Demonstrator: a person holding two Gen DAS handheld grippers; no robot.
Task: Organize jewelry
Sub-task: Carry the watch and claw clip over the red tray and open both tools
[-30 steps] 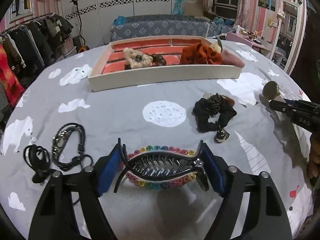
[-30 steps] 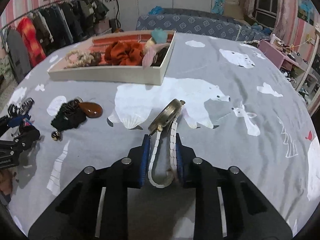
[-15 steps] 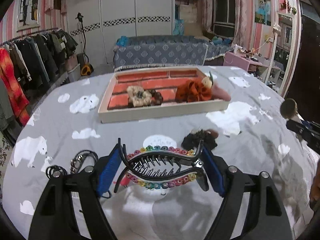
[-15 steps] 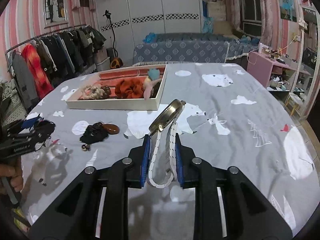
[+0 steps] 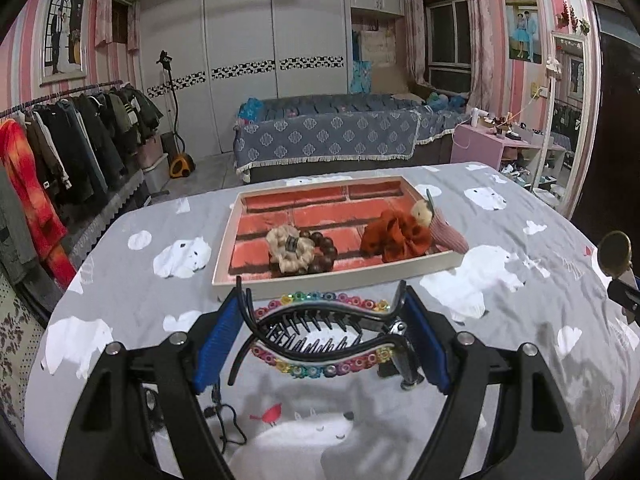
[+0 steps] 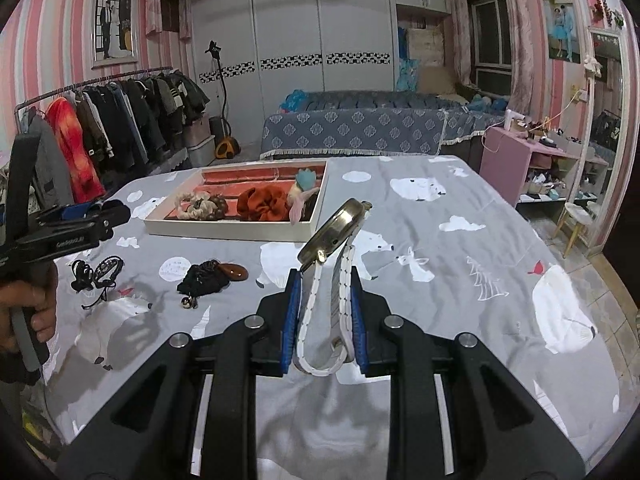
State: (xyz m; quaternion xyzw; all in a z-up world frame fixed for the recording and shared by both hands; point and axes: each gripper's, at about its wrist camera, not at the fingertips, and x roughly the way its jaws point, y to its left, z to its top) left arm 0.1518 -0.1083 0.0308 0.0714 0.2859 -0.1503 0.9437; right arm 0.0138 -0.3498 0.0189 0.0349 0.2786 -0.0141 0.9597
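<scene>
Red velvet lines the shallow white tray [image 5: 240, 272] we see on the bench [image 5: 500, 216], which is draped in a grey polar-bear cloth. In the tray lie a cream scrunchie [image 5: 289, 249] touching a ring of dark wooden beads [image 5: 325, 252], and to their right a rust-orange scrunchie [image 5: 396, 236] with a pink ribbed piece [image 5: 450, 236] leaning over the tray's right wall. The back compartments show only bare velvet. Our left tongs [image 5: 320, 334] are closed around a black claw clip [image 5: 316, 330] edged with rainbow beads, gripped end to end between the blue pads, held above the cloth just in front of the tray's near wall. Our right tongs [image 6: 325, 312] pinch the white band of a brass-cased wristwatch [image 6: 334, 232], its face tilted up and to the left, off to the tray's right front. Loose on the cloth in the right wrist view are a black scrunchie [image 6: 202, 278] touching a brown oval clip [image 6: 234, 271], and, further left, a dark braided bracelet [image 6: 108, 268] beside a black hair tie [image 6: 82, 274], all well apart from the tray.
</scene>
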